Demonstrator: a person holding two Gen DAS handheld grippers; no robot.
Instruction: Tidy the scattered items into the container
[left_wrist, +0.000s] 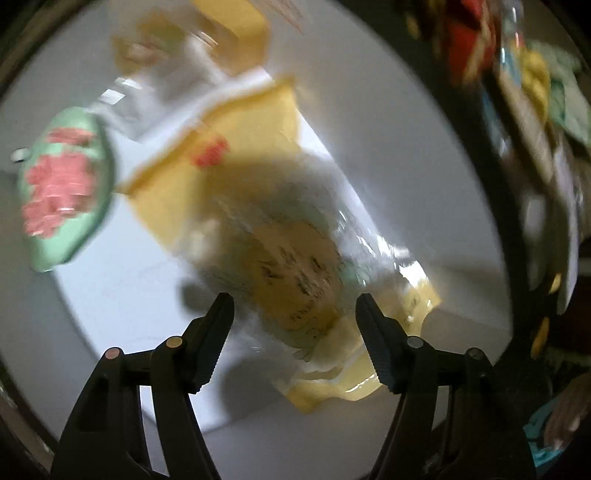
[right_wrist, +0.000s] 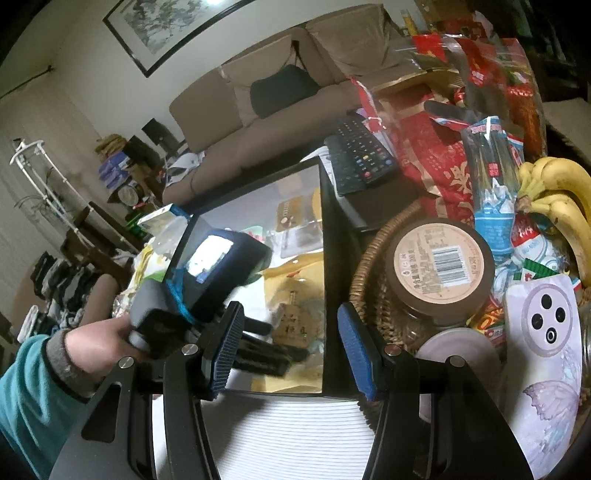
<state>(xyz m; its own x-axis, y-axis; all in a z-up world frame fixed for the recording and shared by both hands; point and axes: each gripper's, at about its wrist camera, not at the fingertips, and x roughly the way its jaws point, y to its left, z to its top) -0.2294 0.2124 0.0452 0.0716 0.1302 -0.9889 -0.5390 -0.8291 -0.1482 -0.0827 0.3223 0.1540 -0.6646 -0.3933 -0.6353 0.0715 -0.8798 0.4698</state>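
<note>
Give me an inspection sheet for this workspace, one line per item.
Surface: white floor of a black-walled container; dark table around it.
Job's things: yellow snack packet lying inside the container, a second yellow packet farther back, a green and pink pouch at the side.
Clutter: wicker basket with a brown-lidded jar, bananas, remote controls, red bags.
Grippers: left gripper open above the yellow snack packet, pads not touching it; right gripper open, empty.
Cables: nothing seen.
Surroundings: beige sofa, framed picture, a hand in a teal sleeve.
</note>
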